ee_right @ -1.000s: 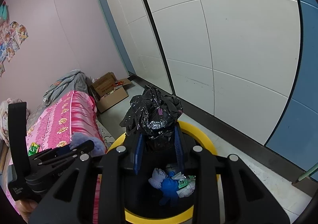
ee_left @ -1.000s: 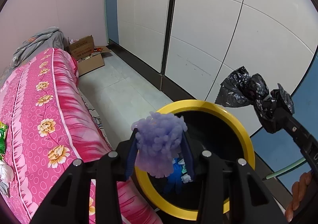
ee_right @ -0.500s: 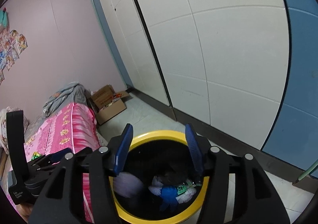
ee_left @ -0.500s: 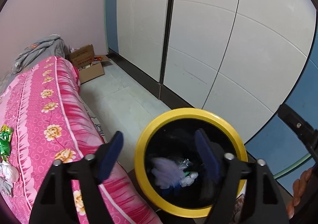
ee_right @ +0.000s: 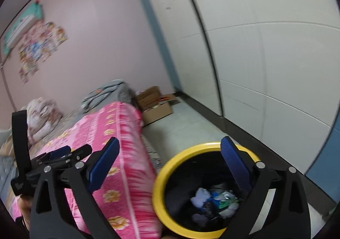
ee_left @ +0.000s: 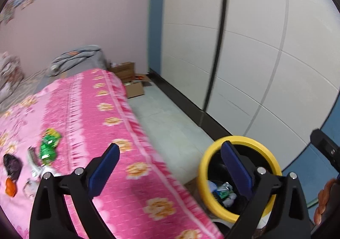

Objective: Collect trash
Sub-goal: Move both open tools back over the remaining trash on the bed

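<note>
My left gripper is over the bed's edge, its jaws opening wide with nothing between them. On the pink blanket lie a green wrapper, a dark purple scrap, an orange piece and crumpled silvery bits. My right gripper hangs above the yellow-rimmed bin, its jaws also opening and empty. In the bin sit a lilac fluffy wad and mixed wrappers. The same bin shows at the lower right of the left wrist view.
An open cardboard box stands on the floor past the bed's far end. White wardrobe doors run along the right. A grey bundle of bedding lies at the head of the bed. A strip of pale floor separates bed and wardrobe.
Both grippers opened. The purple fluffy wad left my left gripper and the black bag left my right one, both dropping into the bin. Both hands rose and swung left, toward the bed.
</note>
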